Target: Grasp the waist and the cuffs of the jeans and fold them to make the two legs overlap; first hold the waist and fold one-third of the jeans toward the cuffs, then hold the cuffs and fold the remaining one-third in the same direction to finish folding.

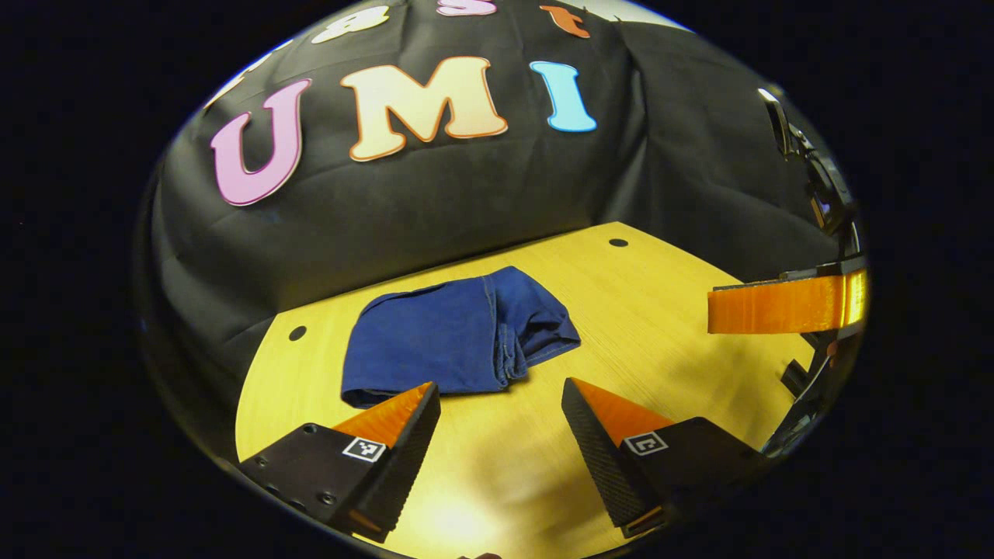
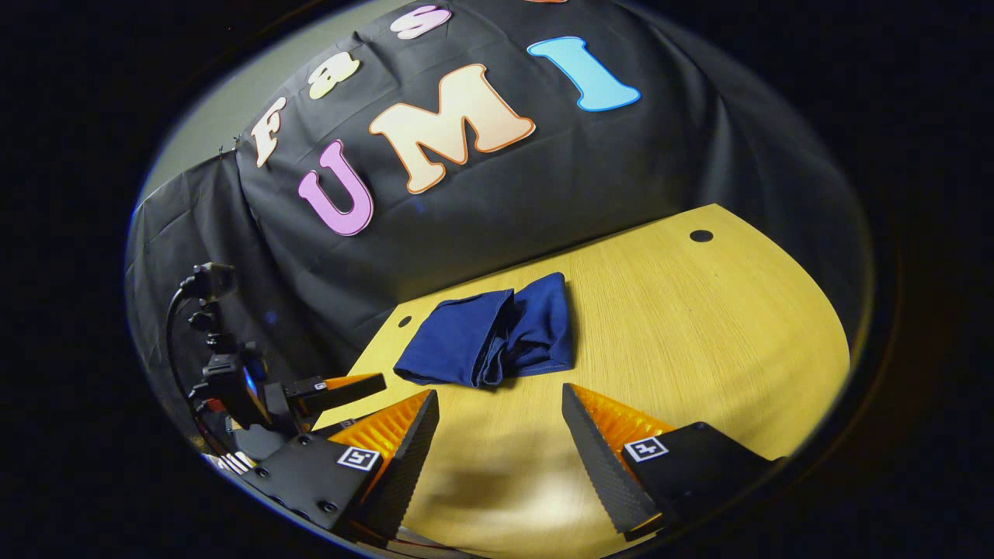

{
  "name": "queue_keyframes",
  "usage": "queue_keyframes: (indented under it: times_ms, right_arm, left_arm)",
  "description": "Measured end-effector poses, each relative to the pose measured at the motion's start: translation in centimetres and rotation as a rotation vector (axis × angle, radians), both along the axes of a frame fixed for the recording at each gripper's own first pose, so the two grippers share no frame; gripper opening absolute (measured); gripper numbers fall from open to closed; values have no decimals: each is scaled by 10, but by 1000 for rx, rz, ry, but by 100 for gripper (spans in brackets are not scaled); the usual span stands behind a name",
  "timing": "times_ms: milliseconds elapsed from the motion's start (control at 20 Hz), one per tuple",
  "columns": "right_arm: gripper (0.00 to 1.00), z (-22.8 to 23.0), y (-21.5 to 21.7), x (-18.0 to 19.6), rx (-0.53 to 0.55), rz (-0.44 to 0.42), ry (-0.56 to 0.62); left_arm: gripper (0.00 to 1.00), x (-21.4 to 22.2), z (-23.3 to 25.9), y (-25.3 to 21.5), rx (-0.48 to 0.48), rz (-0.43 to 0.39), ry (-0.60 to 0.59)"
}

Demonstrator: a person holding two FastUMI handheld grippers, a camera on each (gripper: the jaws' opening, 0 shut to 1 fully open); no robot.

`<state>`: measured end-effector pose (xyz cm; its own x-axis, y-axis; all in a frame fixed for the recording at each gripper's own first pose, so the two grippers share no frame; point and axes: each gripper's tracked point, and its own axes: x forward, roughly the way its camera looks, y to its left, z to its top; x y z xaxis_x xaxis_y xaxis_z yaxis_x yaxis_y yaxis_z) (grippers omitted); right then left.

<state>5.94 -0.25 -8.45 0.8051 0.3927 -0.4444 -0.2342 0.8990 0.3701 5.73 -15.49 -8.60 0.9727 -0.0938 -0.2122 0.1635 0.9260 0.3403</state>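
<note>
The jeans (image 1: 458, 334) are lying in a small blue bundle on the wooden table (image 1: 660, 310), near the back wall. They are looking all folded up, a bit lumpy, so I am thinking the job is done. I am holding my left gripper (image 1: 501, 411) and right gripper (image 2: 501, 419) wide open, gripping nothing.

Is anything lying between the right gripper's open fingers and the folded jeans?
No. In the right gripper view, bare table separates the right gripper from the jeans.
</note>
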Motion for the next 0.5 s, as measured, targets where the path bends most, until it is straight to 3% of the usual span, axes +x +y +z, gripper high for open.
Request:
queue_keyframes:
  times_ms: [500]
  right_arm:
    - [98, 11, 10, -21, -14, -74, -39]
  left_arm:
    - [95, -23, -24, 39, -121, 21, 72]
